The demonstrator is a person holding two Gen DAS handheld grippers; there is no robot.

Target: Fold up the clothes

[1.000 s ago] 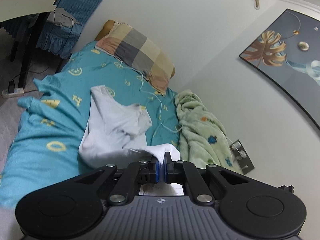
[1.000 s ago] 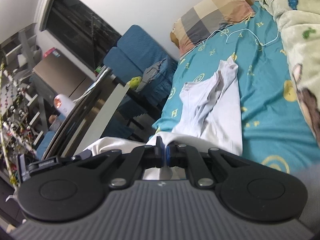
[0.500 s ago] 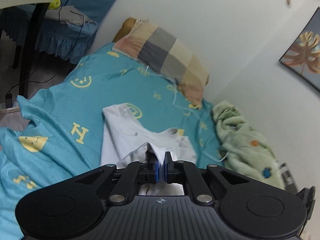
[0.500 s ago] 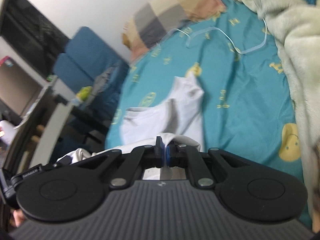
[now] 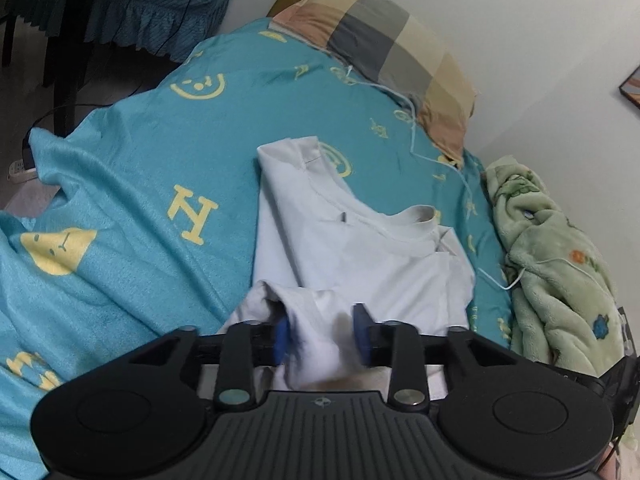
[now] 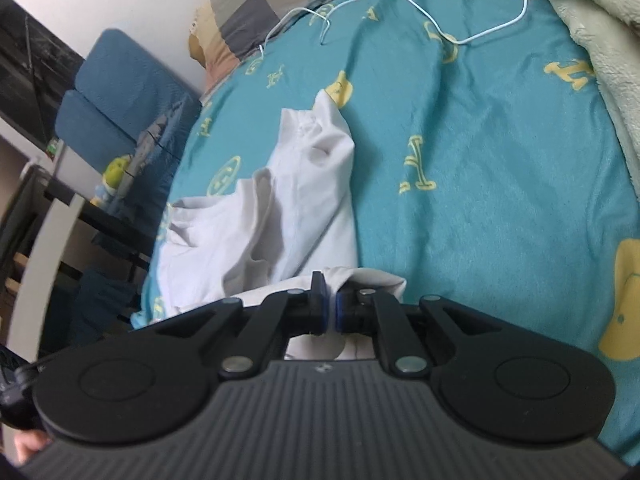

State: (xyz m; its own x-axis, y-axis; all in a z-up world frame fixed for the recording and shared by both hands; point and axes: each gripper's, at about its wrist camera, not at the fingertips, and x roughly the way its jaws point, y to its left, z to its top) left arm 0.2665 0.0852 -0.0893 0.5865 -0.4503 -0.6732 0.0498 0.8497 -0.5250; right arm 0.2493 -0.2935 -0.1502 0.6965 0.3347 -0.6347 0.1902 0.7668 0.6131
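- Since a second ago the white T-shirt (image 5: 352, 248) has come down from a hanging bunch to lie on the teal bedsheet (image 5: 132, 152), and my left gripper (image 5: 320, 338) has let go: its blue pads now stand apart with the hem loose between them.
- My right gripper (image 6: 329, 310) is clamped on the other hem corner.
- The risk I see: pulling with the right alone could drag the shirt askew and undo the fold.
- The shirt is bunched near the collar, so creases may set in.
- The white cable (image 6: 400, 4) and green blanket (image 5: 560, 264) lie near enough to snag.
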